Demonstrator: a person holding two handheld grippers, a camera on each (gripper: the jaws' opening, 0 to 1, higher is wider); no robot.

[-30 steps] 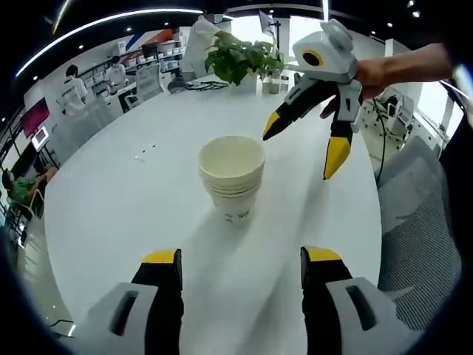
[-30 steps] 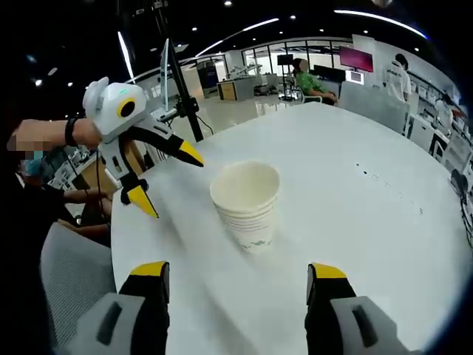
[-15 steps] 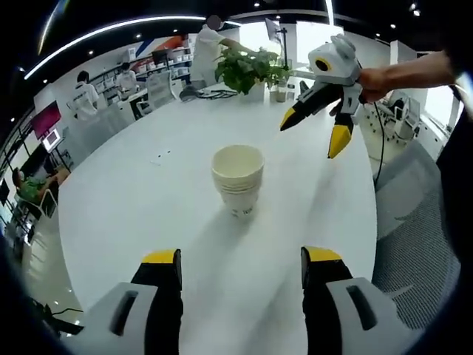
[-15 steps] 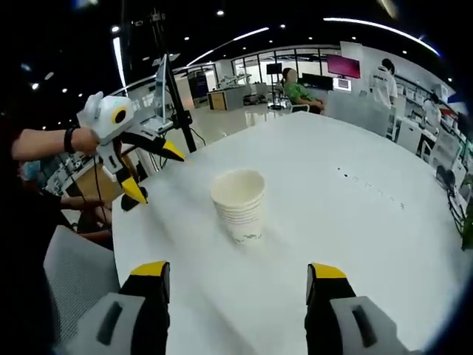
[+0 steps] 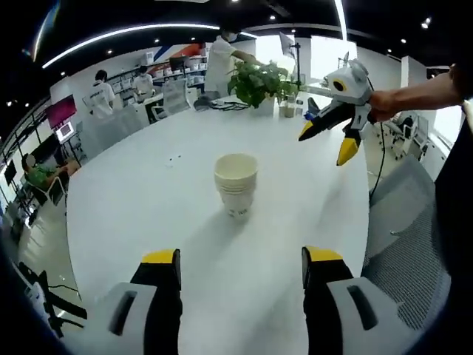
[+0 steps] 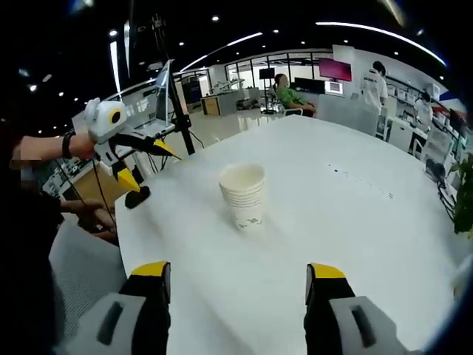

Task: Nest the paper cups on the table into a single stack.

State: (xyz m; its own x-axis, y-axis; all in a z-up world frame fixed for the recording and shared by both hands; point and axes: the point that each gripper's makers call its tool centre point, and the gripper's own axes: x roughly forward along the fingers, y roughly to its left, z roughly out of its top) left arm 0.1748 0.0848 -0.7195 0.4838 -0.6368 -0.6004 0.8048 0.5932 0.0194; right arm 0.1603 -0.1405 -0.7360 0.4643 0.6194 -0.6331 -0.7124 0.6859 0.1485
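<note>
Task apparently finished, judging by the table: paper cups (image 5: 236, 185) nested into one upright stack, standing alone near the middle of the white round table (image 5: 148, 222), no loose cup visible anywhere on the top in either view. Same stack (image 6: 244, 194) in the right gripper view, rims layered one inside another, mouth up. Left gripper (image 5: 240, 277) with jaws spread wide and nothing between them, well short of the stack; likewise seen from across the table (image 6: 148, 160), held in the air over the table's edge, jaws parted and empty. Right gripper (image 6: 236, 288) also wide open and empty, well back from the stack; from the left gripper view (image 5: 331, 142) raised above the far right side of the table, apart from the cups. Nothing left to nest as far as visible; at most a check that the stack sits straight. Plenty of bare surface all round the stack, table edge well away from it on every side. Potted plant (image 5: 259, 80) at the far rim, a few small specks (image 5: 174, 157) on the top, mesh chair (image 5: 403, 244) just beside the near edge, people in the office well apart.
</note>
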